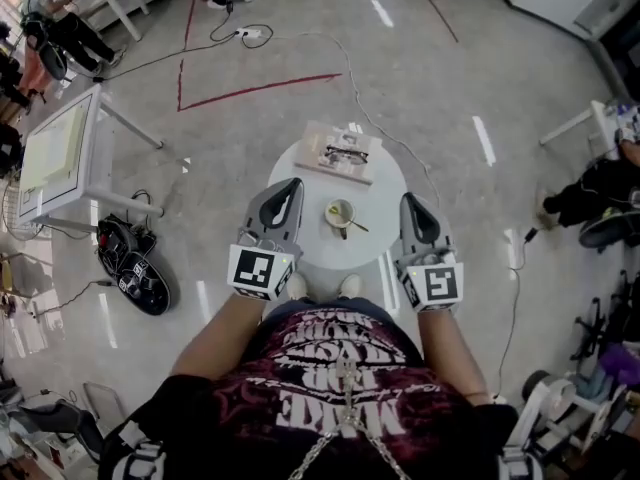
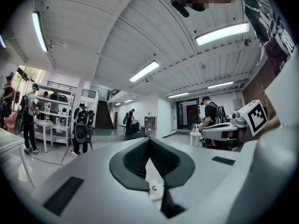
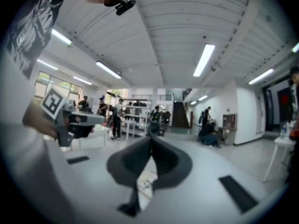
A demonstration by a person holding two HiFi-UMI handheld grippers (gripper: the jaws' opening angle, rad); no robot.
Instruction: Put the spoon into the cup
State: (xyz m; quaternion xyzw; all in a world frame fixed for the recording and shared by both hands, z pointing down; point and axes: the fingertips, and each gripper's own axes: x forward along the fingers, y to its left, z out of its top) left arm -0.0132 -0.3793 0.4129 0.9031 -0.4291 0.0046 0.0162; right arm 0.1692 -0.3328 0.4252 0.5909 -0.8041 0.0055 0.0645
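Far below me in the head view, a pale cup [image 1: 340, 213] stands on a small round white table [image 1: 385, 183]. The spoon [image 1: 352, 224] rests in the cup, its handle sticking out over the rim toward the lower right. My left gripper [image 1: 291, 184] [image 2: 149, 139] is held high at chest height, left of the cup, jaws shut with nothing in them. My right gripper [image 1: 409, 200] [image 3: 151, 138] hovers at the same height, right of the cup, also shut and empty. Both gripper views look level across the room.
A wooden board [image 1: 338, 153] with small dark items lies on the table's far side. A white desk [image 1: 60, 153] and black gear [image 1: 135, 268] sit on the floor at left. A cable [image 1: 400, 158] runs past the table. People stand by shelves [image 2: 46, 120].
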